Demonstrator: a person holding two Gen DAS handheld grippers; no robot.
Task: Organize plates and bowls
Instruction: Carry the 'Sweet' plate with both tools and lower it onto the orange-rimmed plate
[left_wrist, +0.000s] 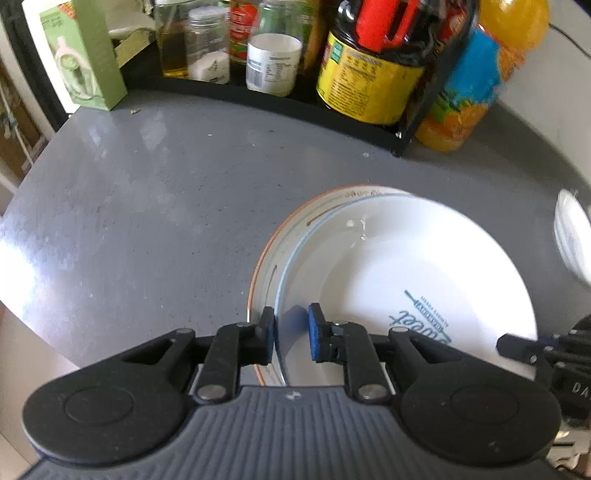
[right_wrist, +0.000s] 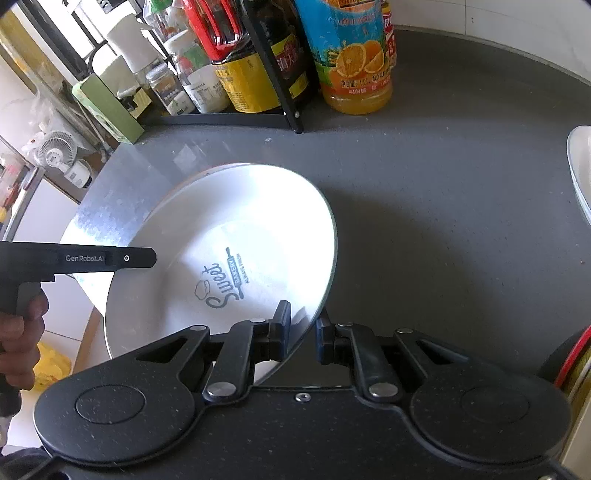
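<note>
A white plate (left_wrist: 406, 266) (right_wrist: 236, 229) with a blue "Sweet Bakery" print lies tilted over an orange-rimmed plate (left_wrist: 280, 236) on the grey counter (left_wrist: 147, 192). My left gripper (left_wrist: 291, 332) straddles the white plate's left rim; a gap shows between the rim and the right pad, so it is open. My right gripper (right_wrist: 301, 334) is shut on the opposite rim, holding that side up off the counter. Each gripper appears in the other's view: the right gripper (left_wrist: 517, 345) at the plate's edge, and the left gripper (right_wrist: 110, 258) held by a hand (right_wrist: 18, 332).
A black rack (left_wrist: 258, 96) (right_wrist: 280, 118) of jars and sauce bottles lines the counter's back, with an orange juice bottle (left_wrist: 469, 92) (right_wrist: 354, 66) beside it and a green box (left_wrist: 88, 59) at its left. A small white bowl (left_wrist: 572, 236) (right_wrist: 581, 173) sits at the right edge.
</note>
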